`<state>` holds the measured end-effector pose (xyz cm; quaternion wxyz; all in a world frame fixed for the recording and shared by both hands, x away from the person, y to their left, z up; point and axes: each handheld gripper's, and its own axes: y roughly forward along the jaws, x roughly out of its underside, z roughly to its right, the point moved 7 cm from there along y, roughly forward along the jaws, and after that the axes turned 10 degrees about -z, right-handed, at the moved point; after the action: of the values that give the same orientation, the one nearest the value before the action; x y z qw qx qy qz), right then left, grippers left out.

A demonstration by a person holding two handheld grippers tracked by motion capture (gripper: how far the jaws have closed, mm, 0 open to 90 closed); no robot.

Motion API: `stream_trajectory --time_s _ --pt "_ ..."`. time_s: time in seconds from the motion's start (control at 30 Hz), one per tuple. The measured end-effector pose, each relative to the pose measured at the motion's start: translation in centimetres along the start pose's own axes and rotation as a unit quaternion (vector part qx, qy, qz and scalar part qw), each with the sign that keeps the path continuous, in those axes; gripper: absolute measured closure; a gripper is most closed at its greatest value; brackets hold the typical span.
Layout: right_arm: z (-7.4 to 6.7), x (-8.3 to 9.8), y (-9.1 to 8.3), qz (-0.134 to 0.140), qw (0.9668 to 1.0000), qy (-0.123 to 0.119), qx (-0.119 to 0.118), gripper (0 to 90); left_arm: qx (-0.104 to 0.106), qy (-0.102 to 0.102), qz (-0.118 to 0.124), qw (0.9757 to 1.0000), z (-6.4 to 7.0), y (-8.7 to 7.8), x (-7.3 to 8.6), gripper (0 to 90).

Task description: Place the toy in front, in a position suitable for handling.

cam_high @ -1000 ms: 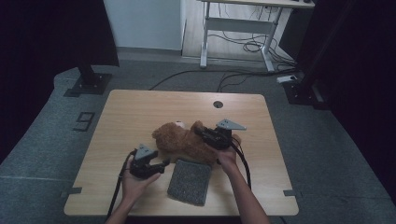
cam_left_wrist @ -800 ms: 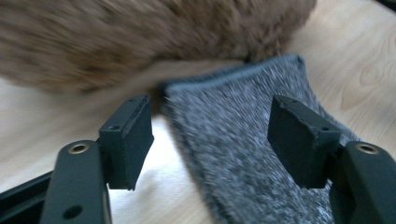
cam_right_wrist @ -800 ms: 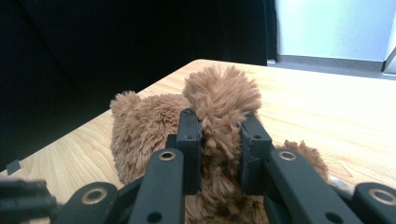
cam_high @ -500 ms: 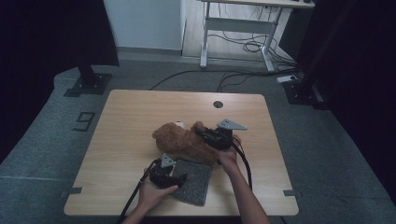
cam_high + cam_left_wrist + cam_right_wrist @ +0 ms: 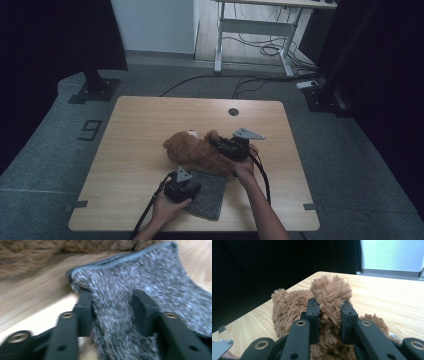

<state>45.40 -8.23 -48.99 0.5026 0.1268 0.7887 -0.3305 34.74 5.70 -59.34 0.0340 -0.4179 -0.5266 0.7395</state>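
A brown teddy bear (image 5: 192, 150) lies on its side on the wooden table (image 5: 150, 115). In front of it lies a grey fuzzy cloth (image 5: 210, 192). My left gripper (image 5: 195, 187) sits at the cloth's left edge. In the left gripper view its jaws (image 5: 112, 312) have just been closing and now pinch a bunched fold of the cloth (image 5: 150, 277), with the bear's fur (image 5: 25, 257) beyond. My right gripper (image 5: 217, 143) reaches in from the bear's right. In the right gripper view it (image 5: 329, 312) is shut on a tuft of the bear (image 5: 287, 307).
A round cable hole (image 5: 233, 111) sits near the table's far edge. Behind the table stand a white desk frame (image 5: 250, 30), floor cables (image 5: 260, 82) and a black stand base (image 5: 95, 87). A "9" is marked on the floor (image 5: 90, 129) at the left.
My left hand has moved right and down from beside the bear onto the grey cloth's edge, and its jaws have closed on the cloth. The right gripper and the bear have stayed put.
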Motion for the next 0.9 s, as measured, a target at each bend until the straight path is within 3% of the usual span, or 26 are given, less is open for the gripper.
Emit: stream_trajectory --time_s 0.1,0.23,0.33,0.43,0.5,0.7,0.83,0.9 --pt "0.0 0.0 -0.1 -0.001 1.0 0.0 0.001 73.7 0.021 0.003 0.004 0.9998 0.2 -0.1 0.2 71.4" --pt "-0.1 0.1 -0.2 0.0 1.0 0.0 0.0 73.4 0.035 0.003 0.017 0.9993 0.2 -0.4 0.4 78.0" --pt "-0.2 0.3 -0.5 0.007 1.0 0.0 -0.002 72.9 0.056 -0.01 0.036 0.9977 -0.1 -1.5 0.8 79.3" --pt "-0.4 0.5 -0.7 0.008 1.0 -0.004 -0.003 72.7 0.062 -0.018 0.046 0.9968 -0.4 -2.3 1.1 79.7" --pt "-0.6 0.6 -0.8 0.007 0.9999 -0.01 0.001 72.3 0.079 -0.03 0.063 0.9944 -1.1 -4.1 1.5 79.8" --pt "-1.5 1.1 -1.1 0.007 0.9993 -0.032 0.016 71.2 0.082 -0.051 0.095 0.9908 -2.6 -7.1 2.6 79.7" --pt "-1.8 1.6 -1.3 0.01 0.9994 -0.03 0.012 71.2 0.083 -0.06 0.104 0.9893 -3.4 -8.1 3.2 79.7" --pt "-2.1 2.0 -1.6 0.013 0.9995 -0.028 0.007 71.3 0.09 -0.069 0.115 0.9869 -3.9 -8.9 3.3 79.7"
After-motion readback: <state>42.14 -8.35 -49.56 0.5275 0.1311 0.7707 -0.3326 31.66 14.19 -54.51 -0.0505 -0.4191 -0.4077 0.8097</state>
